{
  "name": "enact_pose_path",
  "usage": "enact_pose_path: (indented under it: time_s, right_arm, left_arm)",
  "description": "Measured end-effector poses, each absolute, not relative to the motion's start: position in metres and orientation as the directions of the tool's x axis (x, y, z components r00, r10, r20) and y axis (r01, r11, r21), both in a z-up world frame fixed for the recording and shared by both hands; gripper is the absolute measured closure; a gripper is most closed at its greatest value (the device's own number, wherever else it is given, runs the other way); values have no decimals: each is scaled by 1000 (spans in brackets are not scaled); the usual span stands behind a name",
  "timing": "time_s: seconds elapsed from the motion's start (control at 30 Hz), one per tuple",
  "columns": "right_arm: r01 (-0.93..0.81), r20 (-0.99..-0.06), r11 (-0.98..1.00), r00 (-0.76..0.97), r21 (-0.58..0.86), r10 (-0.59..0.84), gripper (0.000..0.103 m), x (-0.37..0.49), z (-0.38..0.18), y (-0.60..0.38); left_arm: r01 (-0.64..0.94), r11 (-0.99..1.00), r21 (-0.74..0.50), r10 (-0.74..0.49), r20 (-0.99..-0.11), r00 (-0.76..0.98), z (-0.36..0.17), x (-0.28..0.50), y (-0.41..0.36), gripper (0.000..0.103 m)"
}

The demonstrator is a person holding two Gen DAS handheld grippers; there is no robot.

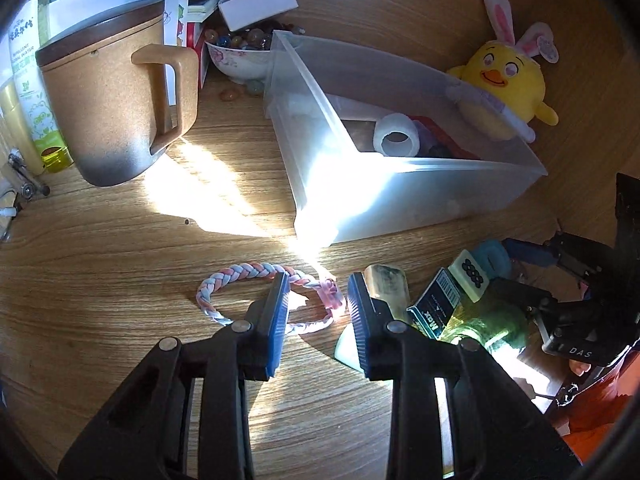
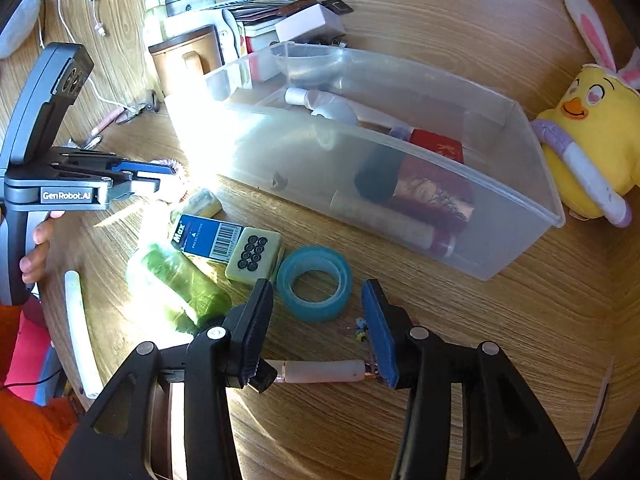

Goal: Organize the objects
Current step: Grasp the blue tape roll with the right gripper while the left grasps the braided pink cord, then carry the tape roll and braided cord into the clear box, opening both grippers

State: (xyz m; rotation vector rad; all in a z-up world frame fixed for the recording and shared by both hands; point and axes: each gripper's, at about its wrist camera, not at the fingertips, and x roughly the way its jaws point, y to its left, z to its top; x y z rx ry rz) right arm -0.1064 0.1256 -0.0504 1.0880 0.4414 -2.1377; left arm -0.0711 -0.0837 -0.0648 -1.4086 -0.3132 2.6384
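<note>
A clear plastic bin (image 1: 400, 196) (image 2: 520, 184) holds a white tape roll (image 1: 396, 136), a red box (image 2: 438, 146) and other items. A pink-and-blue braided bracelet (image 1: 236, 276) lies on the wooden table. My left gripper (image 1: 318, 304) is open, its jaws straddling the bracelet's pink charm (image 1: 332, 294); it also shows in the right wrist view (image 2: 160, 176). My right gripper (image 2: 318, 320) is open just in front of a blue tape roll (image 2: 315, 282); a pinkish tube (image 2: 324, 372) lies between its jaws near their base.
Beside the tape lie a mahjong tile (image 2: 254, 254), a blue Max staples box (image 2: 208, 236), a green bottle (image 2: 176, 284) and a white stick (image 2: 80, 328). A brown lidded mug (image 1: 112, 92), a bowl of marbles (image 1: 240, 56) and a yellow chick plush (image 1: 504, 84) surround the bin.
</note>
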Motion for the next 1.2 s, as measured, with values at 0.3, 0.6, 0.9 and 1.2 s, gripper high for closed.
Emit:
enact_pose_path:
  time_s: [0.3,0.6,0.9,1.2]
  right_arm:
    - [695,-789,-719,-443,-2,-426,67,-108,-50,127]
    - [661,-752,-750,-484,20,-447,67,-105,-37,139]
    - [641,-684,-767,-542,38,-487,67,-97,-6,155]
    - [631,-602,-773,-593,66,-535,67,-95,27,162]
  left_arm:
    - [-36,-977,-210,192,-795,-575,-66,-68,-78,93]
    - [27,-971,-239,161,-730,-664,-40,-45,-96,93]
    - [-6,-975,-222,150,-636,-757,5,-35,-82,93]
    - [-69,-975,-212,180,-567,-804,33,-43,-63,93]
